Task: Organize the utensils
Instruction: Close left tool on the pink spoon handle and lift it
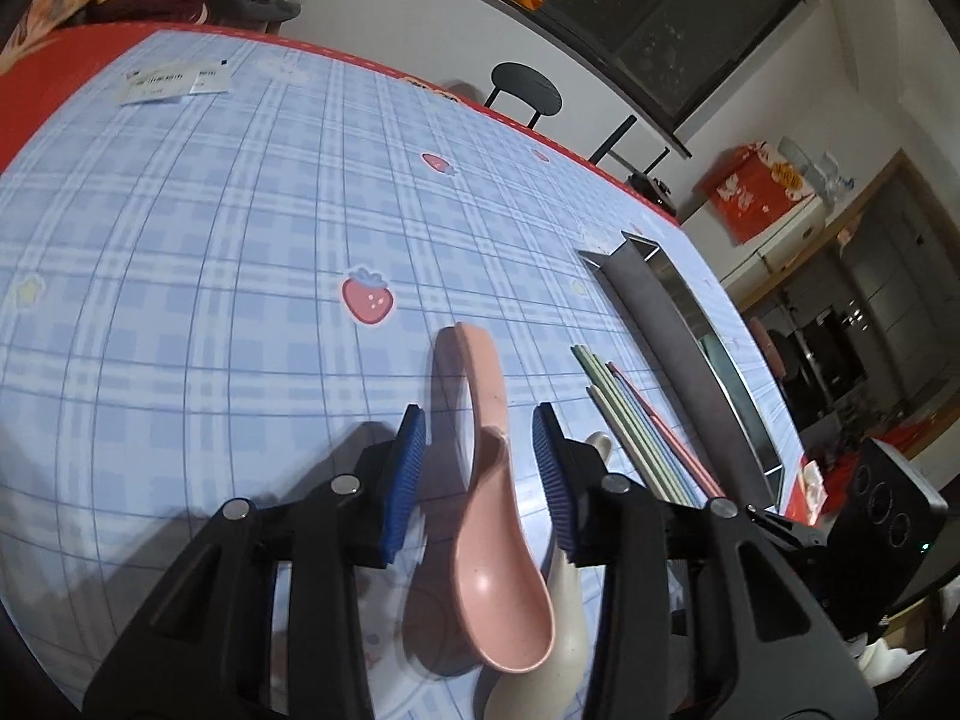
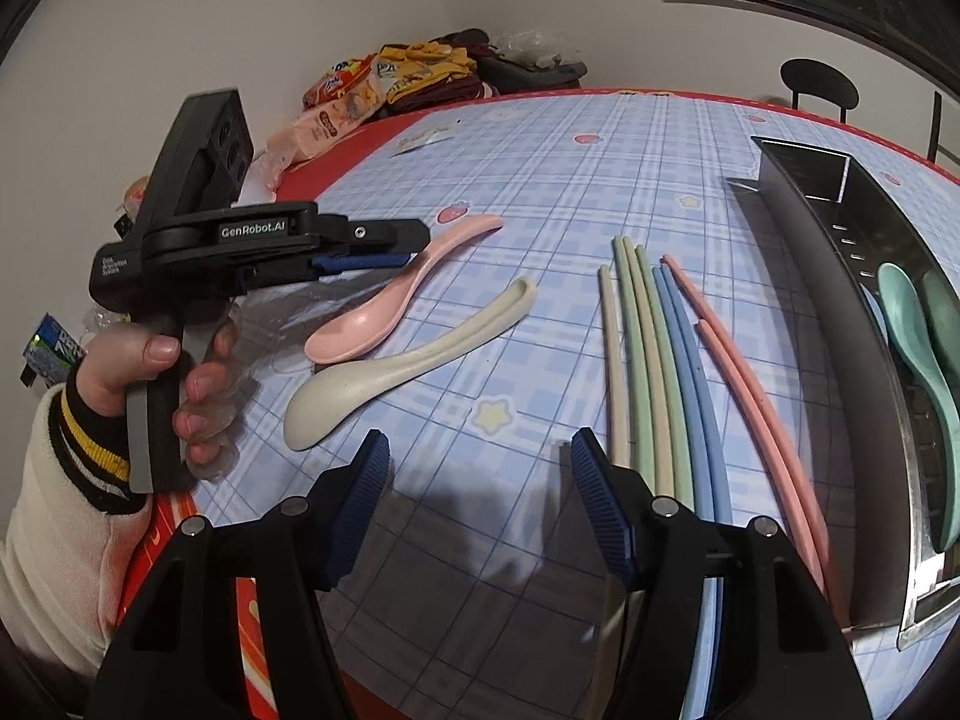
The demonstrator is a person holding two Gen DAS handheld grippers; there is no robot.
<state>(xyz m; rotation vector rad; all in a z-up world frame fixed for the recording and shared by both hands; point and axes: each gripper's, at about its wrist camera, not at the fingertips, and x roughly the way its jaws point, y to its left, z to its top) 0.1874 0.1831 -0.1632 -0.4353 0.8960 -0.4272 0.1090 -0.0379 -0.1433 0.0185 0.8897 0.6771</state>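
Pink is the colour of the spoon (image 1: 480, 480) lying between the two blue pads of the left gripper (image 1: 480, 468) in the left wrist view. Its jaws stand on both sides of the handle with a gap on each side, so the pink spoon is not squeezed yet and rests on the bench (image 1: 210, 270). A cream spoon (image 1: 567, 618) peeks out just beside it, partly hidden. Some chopsticks (image 1: 636, 420) lie near the long metal tray (image 1: 672, 336). A white paper slip (image 1: 174, 81) sits far off, and its writing is too small to read. In the right wrist view, the right gripper (image 2: 480, 492) hangs released over a bare bit of the checked cloth, with nothing between its pads. A hand (image 2: 174, 384) in a cream sleeve with a striped cuff holds the left gripper, and "GenRobot.AI" is written on its side in white letters. Smaller words beside that are too blurry to read. One green spoon (image 2: 918, 372) already lies inside the metal tray, so I think the job has only begun. The pink spoon, the cream spoon and all the chopsticks, cream, green, blue and pink, are out on the bench and seem to need putting away. Snack bags (image 2: 348, 102) sit at the far edge.
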